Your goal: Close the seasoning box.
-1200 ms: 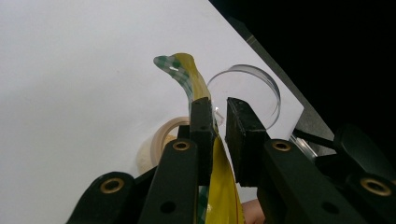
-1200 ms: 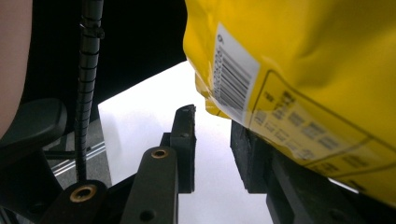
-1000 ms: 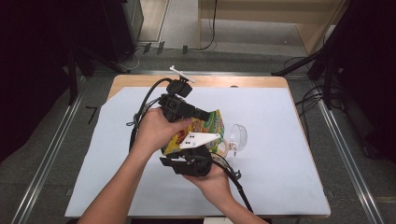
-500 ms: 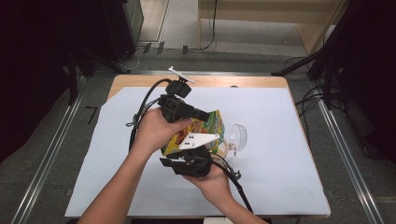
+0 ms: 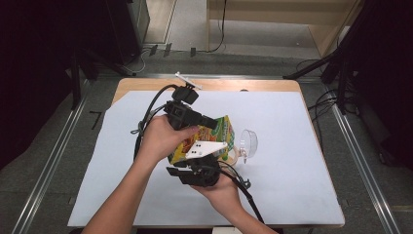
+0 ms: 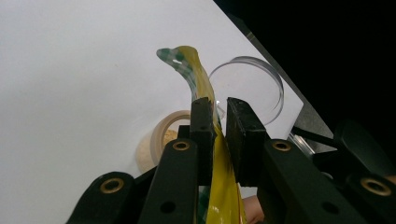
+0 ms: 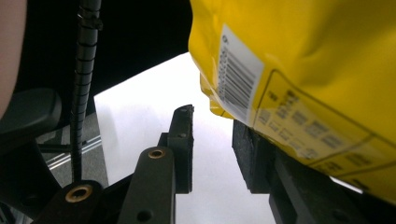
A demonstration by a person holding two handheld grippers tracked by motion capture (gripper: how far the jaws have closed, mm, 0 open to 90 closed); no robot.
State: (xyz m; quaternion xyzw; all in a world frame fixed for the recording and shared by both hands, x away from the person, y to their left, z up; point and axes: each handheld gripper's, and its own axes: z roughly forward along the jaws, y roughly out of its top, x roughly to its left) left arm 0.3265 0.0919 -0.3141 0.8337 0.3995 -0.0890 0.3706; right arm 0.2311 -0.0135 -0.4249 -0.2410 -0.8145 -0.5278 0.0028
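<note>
1. Yellow-and-green foil snack pouch (image 5: pixel 214 139) sits held above the middle of the white sheet (image 5: pixel 302 161) that covers the wooden table (image 5: pixel 146 84), between the person's two hands.
2. Left gripper (image 6: pixel 218 122), black with a trailing cable, pinches the pouch's thin upper edge between its two jaws; in the left gripper view the yellow film (image 6: pixel 198 74) runs up between the jaws and curls over above them.
3. Left hand (image 5: pixel 158 139) wraps the gripper body just left of the pouch.
4. Right gripper (image 7: pixel 212 149) stands with its jaws spread apart; in the right gripper view the pouch's yellow back (image 7: pixel 299 70), with barcode and printed panel, hangs above and over the right-hand jaw, and whether it touches that jaw I cannot tell.
5. Right hand (image 5: pixel 221 187) holds its gripper below the pouch, nearer the table's front edge, with the white three-cornered plate (image 5: pixel 204 147) lying across the pouch's lower part.
6. Clear round plastic dish (image 5: pixel 248 144) lies just right of the pouch on the sheet; in the left gripper view a shallow tan-rimmed cup (image 6: pixel 166 135) holding pale crumbs shows beside it.
</note>
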